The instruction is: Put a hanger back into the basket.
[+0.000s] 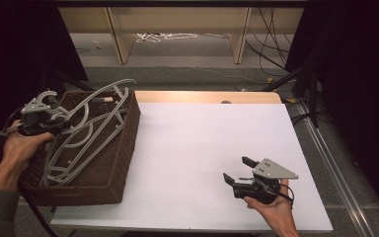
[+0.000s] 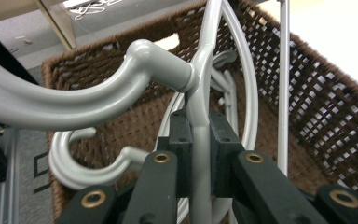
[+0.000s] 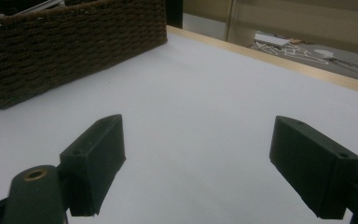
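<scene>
My left gripper (image 2: pixel 199 140) has its two black jaws clamped on the thin neck of a grey plastic clothes hanger (image 2: pixel 200 93), just below the joint where the hook curves away. That hanger sits over the dark brown woven wicker basket (image 1: pixel 123 163) at the left edge of the white table (image 1: pixel 202 148), tangled among more grey hangers (image 1: pixel 71 158) piled inside.

What matters now: the hanger's long axis runs away from my left hand (image 1: pixel 19 145), slanting up and across the basket toward its far right corner, with the top bar poking above the rim. So I judge any lift has to follow that slant or it will snag its neighbours.

My right gripper (image 3: pixel 214 163) waits well apart over bare tabletop, jaws wide and holding nothing, the basket wall off to its far left. My left is the nearer one by far.

Hard to read: where one hanger ends and the next begins. In the left gripper view the hanger's lower end is cut off behind my jaws, and the basket floor is mostly hidden.
</scene>
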{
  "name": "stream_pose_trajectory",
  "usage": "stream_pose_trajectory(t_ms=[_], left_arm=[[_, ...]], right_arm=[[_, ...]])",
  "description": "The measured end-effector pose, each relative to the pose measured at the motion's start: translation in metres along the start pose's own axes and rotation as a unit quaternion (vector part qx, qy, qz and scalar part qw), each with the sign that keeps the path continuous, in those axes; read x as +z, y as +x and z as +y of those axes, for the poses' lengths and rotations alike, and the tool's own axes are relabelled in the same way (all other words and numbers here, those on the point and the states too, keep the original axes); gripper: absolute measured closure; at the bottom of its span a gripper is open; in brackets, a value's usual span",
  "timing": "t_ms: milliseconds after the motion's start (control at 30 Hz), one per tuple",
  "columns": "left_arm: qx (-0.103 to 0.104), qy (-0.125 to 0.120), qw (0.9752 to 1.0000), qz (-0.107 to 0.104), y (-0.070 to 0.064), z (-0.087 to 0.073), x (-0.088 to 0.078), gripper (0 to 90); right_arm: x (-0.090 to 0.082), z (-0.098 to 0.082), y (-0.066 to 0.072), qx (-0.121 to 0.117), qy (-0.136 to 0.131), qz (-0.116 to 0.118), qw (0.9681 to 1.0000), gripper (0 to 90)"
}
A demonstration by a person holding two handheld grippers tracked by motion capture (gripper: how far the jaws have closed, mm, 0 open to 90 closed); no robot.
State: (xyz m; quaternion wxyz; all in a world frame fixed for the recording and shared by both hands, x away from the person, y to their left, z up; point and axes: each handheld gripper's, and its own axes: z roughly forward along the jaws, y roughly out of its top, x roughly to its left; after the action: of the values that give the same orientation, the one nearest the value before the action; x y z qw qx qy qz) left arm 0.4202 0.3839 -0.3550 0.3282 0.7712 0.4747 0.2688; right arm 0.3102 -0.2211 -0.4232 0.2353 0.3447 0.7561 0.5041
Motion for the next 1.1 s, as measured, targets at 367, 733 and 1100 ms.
stream_pose_trajectory(t_ms=[367,733,1100], left_arm=[[-0.005,0.024,0.9996,0.016,0.006,-0.017,0.007,81.7],[-0.001,0.052,0.9981,0.033,0.0,-0.018,0.02,81.7],[0.021,0.075,0.9959,0.046,-0.006,-0.019,0.034,81.5]], right_arm=[[0.0,0.0,0.001,0.005,0.006,0.003,1.0,18.9],[0.001,-0.001,-0.001,0.0,0.001,-0.001,1.0,19.0],[0.001,-0.001,-0.001,0.001,0.0,-0.001,1.0,19.2]])
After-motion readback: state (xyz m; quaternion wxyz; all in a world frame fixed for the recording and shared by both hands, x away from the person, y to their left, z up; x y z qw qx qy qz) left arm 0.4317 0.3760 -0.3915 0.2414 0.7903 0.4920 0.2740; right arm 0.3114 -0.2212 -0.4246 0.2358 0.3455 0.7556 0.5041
